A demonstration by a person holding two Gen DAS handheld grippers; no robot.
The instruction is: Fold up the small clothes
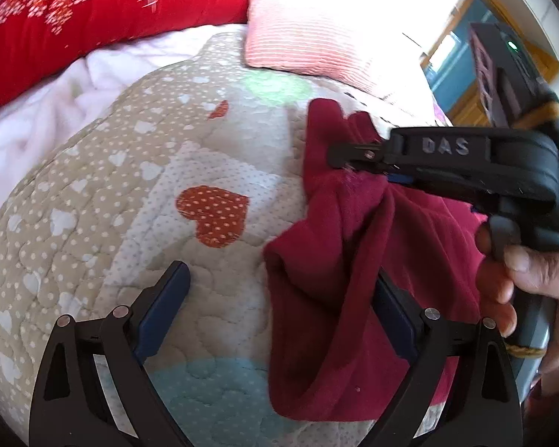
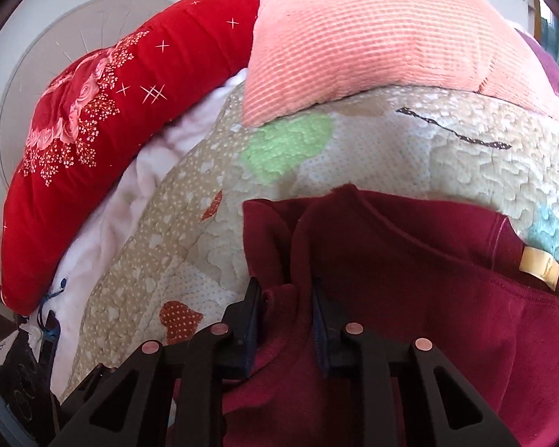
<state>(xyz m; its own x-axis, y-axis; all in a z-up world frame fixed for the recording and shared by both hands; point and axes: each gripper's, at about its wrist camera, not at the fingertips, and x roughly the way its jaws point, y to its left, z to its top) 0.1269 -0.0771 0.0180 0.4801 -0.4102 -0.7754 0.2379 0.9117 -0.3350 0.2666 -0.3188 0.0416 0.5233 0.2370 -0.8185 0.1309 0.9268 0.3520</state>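
Two grippers | right gripper [image 2: 285, 313] pinching maroon garment [image 2: 428, 260] | left gripper [image 1: 279, 309] spread

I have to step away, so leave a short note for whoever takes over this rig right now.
Left gripper: open, holding nothing, its right finger against the maroon garment.
Right gripper: shut on a bunched fold of the garment.
The garment lies crumpled on the quilt, tan label showing.
Done: one edge gathered.
Left: flatten it and make the folds.

Maroon garment [image 2: 410, 260] cut off at bottom edge, tan label's [image 2: 539, 267] writing illegible
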